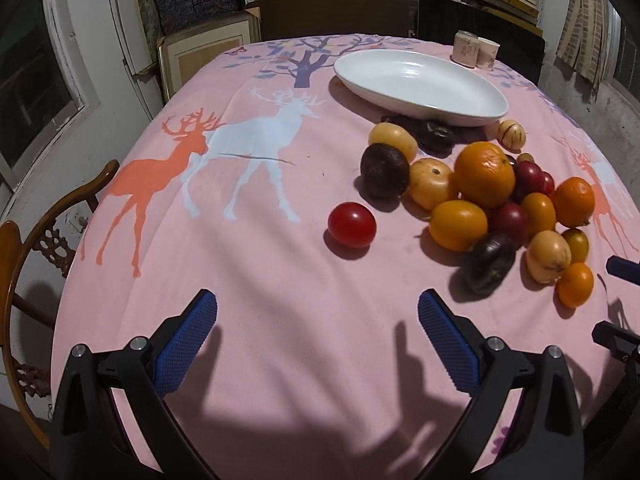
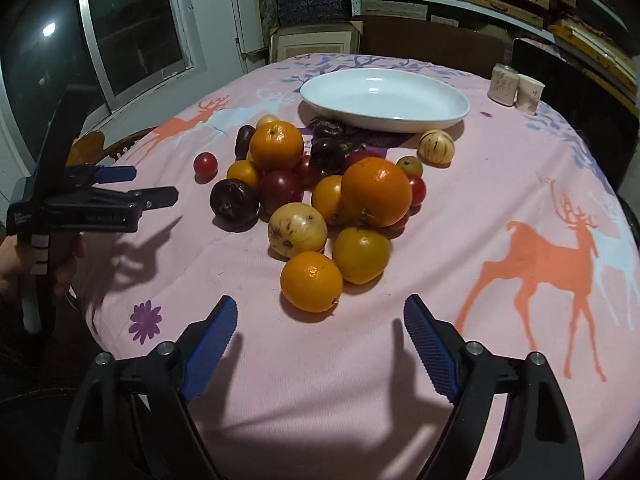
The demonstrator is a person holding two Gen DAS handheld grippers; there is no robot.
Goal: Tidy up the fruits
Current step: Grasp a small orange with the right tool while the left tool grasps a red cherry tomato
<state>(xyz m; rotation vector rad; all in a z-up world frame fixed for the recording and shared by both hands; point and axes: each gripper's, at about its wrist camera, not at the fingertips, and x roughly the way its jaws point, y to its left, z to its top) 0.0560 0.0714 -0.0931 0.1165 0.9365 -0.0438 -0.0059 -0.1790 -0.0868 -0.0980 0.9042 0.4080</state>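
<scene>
A desk under a pink deer-print cloth (image 1: 248,264) stands before cluttered shelves. The white oval dish (image 2: 384,98) holds nothing; every fruit lies in a heap (image 2: 320,196) just in front of it, one cherry tomato (image 1: 352,225) a little apart. Sorting looks unstarted. The left gripper (image 1: 318,332) and the right gripper (image 2: 320,334) hover with jaws wide apart, gripping nothing, the nearest orange (image 2: 311,281) just ahead.

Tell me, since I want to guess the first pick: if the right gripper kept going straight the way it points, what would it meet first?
Most likely the small orange nearest it, at the pile's front edge, just ahead of the right gripper and between its open jaws' lines. Depth is uncertain; it might reach the tablecloth first.
</scene>
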